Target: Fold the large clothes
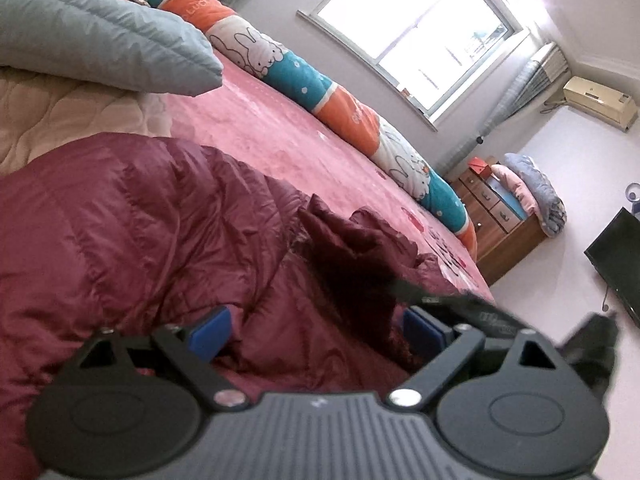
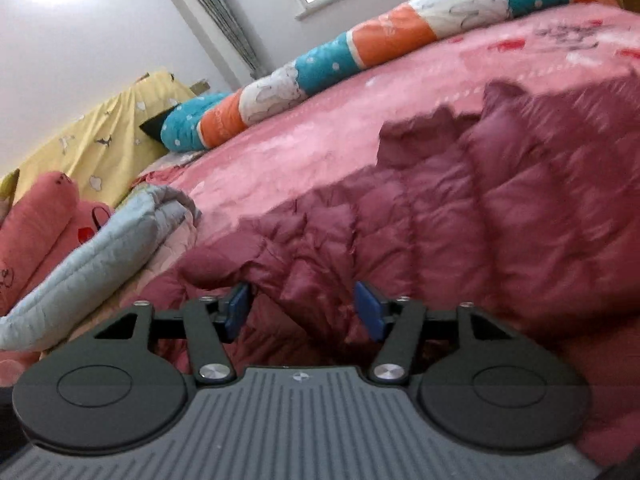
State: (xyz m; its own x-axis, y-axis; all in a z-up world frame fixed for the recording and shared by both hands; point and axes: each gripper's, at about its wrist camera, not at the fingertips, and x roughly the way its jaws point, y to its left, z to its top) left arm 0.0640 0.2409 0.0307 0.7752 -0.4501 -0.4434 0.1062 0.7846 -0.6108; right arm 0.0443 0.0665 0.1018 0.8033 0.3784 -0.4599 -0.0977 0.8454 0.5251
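Note:
A large maroon down jacket [image 1: 140,232] lies crumpled on the pink bedspread [image 1: 260,128]. My left gripper [image 1: 316,332] is open, its blue pads wide apart, with jacket fabric bunched between and below them. A dark fold of the jacket [image 1: 352,264] rises just ahead of it. In the right wrist view the same jacket [image 2: 460,220] fills the lower right over the bedspread [image 2: 320,128]. My right gripper [image 2: 304,310] is open too, close over the jacket's edge, with fabric between the pads but not clamped.
A long teal, orange and white bolster [image 1: 304,76] runs along the bed's far side [image 2: 320,68]. A grey-blue quilt [image 1: 100,36] lies at the head end [image 2: 100,248]. A wooden dresser [image 1: 500,216], a black TV [image 1: 620,256] and a window [image 1: 420,28] stand beyond the bed.

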